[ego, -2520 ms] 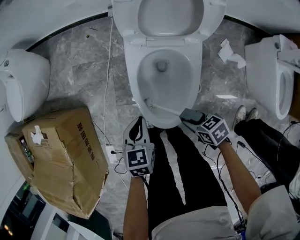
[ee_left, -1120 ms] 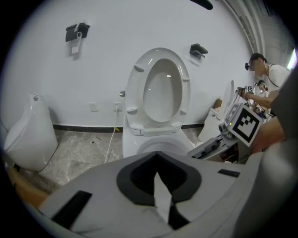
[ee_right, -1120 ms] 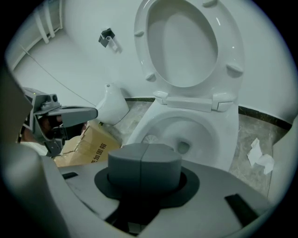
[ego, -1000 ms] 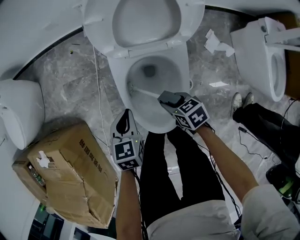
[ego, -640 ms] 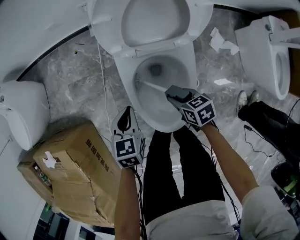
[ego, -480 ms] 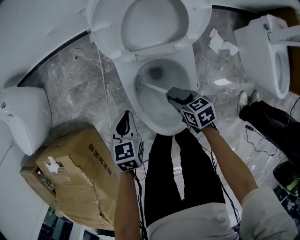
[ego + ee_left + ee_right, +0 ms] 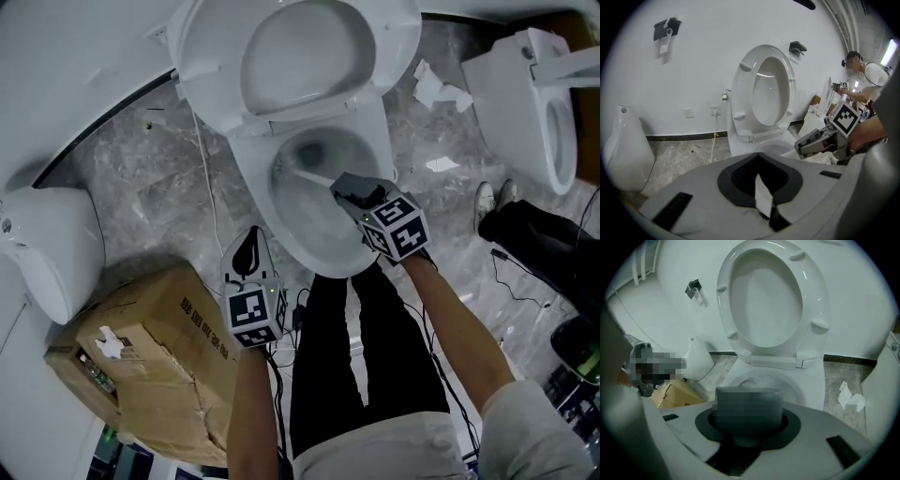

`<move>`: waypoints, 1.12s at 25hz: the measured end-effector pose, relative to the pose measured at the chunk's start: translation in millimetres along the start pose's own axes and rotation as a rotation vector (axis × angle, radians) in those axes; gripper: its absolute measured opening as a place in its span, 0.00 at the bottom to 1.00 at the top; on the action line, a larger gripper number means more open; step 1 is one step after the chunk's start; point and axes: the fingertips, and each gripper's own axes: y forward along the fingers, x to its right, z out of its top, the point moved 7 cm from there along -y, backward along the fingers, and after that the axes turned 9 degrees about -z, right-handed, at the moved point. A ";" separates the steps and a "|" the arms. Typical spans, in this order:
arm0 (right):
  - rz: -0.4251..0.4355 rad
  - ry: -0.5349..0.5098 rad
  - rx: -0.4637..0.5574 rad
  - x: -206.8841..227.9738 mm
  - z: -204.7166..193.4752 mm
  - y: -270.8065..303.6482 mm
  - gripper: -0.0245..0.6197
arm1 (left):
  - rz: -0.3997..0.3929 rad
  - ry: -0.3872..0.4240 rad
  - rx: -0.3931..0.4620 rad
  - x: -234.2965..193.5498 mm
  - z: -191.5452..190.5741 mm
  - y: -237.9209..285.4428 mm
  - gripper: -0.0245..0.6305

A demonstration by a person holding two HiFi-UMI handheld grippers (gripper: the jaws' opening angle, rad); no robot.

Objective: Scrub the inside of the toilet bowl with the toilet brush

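Note:
The white toilet point(image 7: 251, 178) stands open with its seat and lid point(image 7: 300, 56) tipped up. My right gripper point(image 7: 345, 184) hangs over the right side of the bowl, shut on the white handle of the toilet brush point(image 7: 314, 174). The handle slants left and down into the bowl, and its head lies against the left inner wall. My left gripper point(image 7: 250, 234) hovers beside the bowl's front left edge, its jaws closed tip to tip with nothing held. In the left gripper view the raised lid point(image 7: 766, 93) and my right gripper point(image 7: 811, 140) show.
A crumpled cardboard box point(image 7: 155, 366) sits at the left front, with a white fixture point(image 7: 52, 244) behind it. A second toilet point(image 7: 525, 103) and crumpled paper point(image 7: 433, 84) lie to the right. A white cable point(image 7: 204, 159) runs along the floor. Another person point(image 7: 862, 75) stands at the right.
The right gripper has moved from the bowl's front rim to over the bowl, and the brush has swept along the left inner wall. The left gripper stays by the front left edge.

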 end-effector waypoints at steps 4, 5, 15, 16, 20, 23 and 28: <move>-0.026 0.003 0.006 0.0 1.4 -0.2 0.29 | -0.011 0.014 0.012 -0.6 2.0 0.9 0.08; -0.032 0.009 0.009 0.6 1.2 0.0 0.29 | -0.012 0.018 0.013 -1.4 2.1 0.8 0.08; -0.101 0.055 0.038 13.9 6.8 -2.6 0.29 | -0.024 0.023 -0.024 -9.9 -5.3 -0.3 0.08; -0.108 0.055 0.041 14.9 7.7 -3.6 0.29 | -0.026 0.026 -0.026 -9.7 -5.2 0.1 0.08; -0.135 0.060 0.055 21.7 10.5 -10.7 0.29 | -0.033 0.026 -0.027 -7.2 -2.2 2.6 0.08; -0.177 0.060 0.074 29.1 14.1 -15.8 0.29 | -0.039 0.030 -0.024 -5.7 1.7 6.8 0.08; -0.265 0.046 0.098 30.9 12.3 -23.3 0.30 | -0.078 0.026 -0.045 -5.4 3.5 14.5 0.08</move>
